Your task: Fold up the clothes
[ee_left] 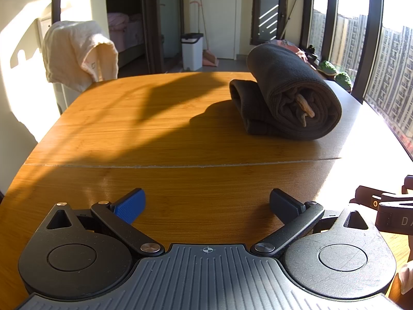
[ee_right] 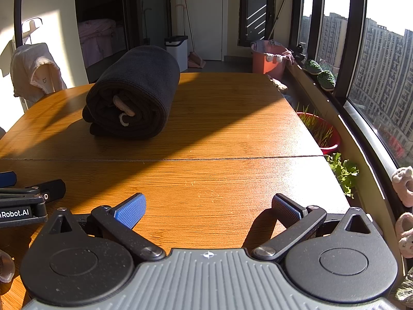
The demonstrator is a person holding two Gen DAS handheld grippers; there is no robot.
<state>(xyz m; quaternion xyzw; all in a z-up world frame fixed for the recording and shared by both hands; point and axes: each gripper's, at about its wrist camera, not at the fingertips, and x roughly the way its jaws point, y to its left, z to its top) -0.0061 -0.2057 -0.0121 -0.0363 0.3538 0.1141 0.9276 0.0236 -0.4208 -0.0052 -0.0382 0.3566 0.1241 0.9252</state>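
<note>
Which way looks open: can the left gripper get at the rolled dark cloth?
Probably yes. The left gripper is open, and only bare table lies between it and the cloth.

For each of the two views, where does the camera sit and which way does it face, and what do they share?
Left wrist: sits behind the open left tongs, facing across the wooden table toward the rolled dark grey cloth at right; the right tongs' edge shows.
Right wrist: sits behind the open right tongs, facing the same way, cloth at left; the left tongs' edge shows.
Shared: table, cloth, white bin, windows.
</note>
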